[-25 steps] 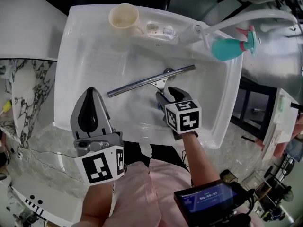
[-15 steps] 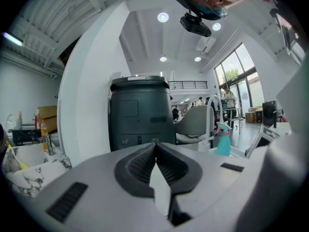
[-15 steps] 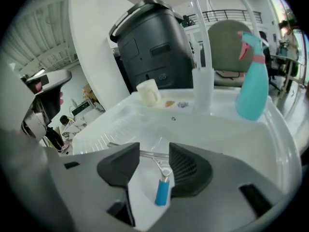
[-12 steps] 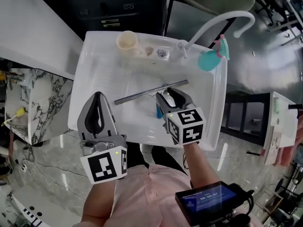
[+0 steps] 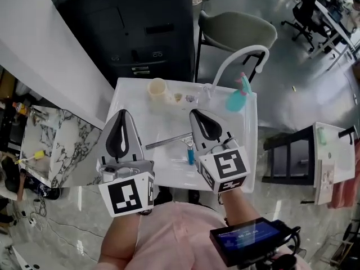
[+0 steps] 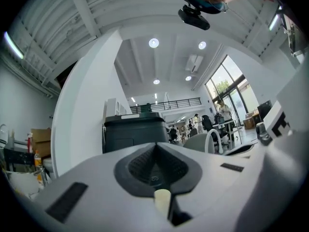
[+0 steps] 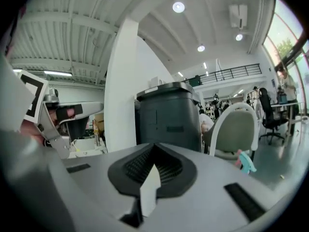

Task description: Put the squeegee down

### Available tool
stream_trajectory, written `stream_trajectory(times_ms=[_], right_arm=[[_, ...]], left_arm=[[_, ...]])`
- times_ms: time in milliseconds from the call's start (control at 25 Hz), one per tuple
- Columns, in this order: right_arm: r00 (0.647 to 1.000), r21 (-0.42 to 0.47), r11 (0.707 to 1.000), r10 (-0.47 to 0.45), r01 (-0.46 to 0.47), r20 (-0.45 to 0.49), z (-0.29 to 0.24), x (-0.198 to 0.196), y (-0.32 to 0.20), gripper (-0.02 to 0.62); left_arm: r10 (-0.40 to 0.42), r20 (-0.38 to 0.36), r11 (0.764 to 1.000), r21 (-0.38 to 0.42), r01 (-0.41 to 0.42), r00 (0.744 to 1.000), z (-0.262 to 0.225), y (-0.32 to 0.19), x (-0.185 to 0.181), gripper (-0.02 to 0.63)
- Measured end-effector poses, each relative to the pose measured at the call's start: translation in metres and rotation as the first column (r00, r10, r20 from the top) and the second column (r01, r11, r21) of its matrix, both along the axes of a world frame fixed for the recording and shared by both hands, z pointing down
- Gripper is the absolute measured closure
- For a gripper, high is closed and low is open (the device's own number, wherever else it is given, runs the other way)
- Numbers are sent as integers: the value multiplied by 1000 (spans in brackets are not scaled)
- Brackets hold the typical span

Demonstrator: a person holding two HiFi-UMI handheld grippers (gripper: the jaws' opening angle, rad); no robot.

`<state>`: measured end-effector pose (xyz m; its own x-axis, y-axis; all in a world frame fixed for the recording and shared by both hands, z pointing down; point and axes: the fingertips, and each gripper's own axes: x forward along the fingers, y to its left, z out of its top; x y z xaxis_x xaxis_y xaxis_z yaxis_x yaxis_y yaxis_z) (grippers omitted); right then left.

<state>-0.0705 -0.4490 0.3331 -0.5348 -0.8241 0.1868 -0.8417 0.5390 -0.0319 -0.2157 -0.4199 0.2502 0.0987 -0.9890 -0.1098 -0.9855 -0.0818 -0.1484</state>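
The squeegee (image 5: 169, 140) lies flat in the white sink (image 5: 129, 151), its metal blade slanting across the basin and its blue handle toward me. Both grippers are held high above the sink, apart from the squeegee. My left gripper (image 5: 122, 114) is shut with nothing in it, and its own view shows the dark pads of the left gripper (image 6: 155, 145) meeting. My right gripper (image 5: 197, 114) is also shut and empty. In the right gripper view the pads of the right gripper (image 7: 154, 148) are closed, pointing out across the room.
A white curved faucet (image 5: 233, 58), a teal spray bottle (image 5: 236, 99) and a beige cup (image 5: 157, 89) stand along the sink's far rim. A black cabinet (image 5: 140, 32) and a chair (image 5: 236, 30) stand beyond it. A marble counter (image 5: 67, 145) lies left of the sink.
The right gripper has left the squeegee's handle and shut empty. Both grippers have risen well above the sink. The squeegee has stayed lying in the basin.
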Motion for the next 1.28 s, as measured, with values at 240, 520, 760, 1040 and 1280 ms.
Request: stream_trajectory(times_ms=[240, 520, 760, 1040, 1280], right_arm=[[1000, 112, 994, 17, -18, 7, -39, -1, 4, 594], [999, 171, 985, 35, -37, 17, -60, -3, 7, 595], [999, 194, 980, 45, -46, 13, -66, -4, 10, 595], [999, 194, 980, 41, -40, 0, -63, -12, 9, 597], [999, 189, 981, 41, -40, 1, -60, -14, 6, 597]], left_arm=[[21, 2, 998, 57, -21, 1000, -23, 1, 0, 597], [36, 4, 995, 92, -36, 999, -36, 3, -3, 597], [41, 5, 995, 95, -41, 999, -36, 7, -3, 597], [56, 6, 996, 71, -56, 998, -26, 4, -6, 597], [62, 5, 996, 65, -62, 998, -22, 1, -5, 597]])
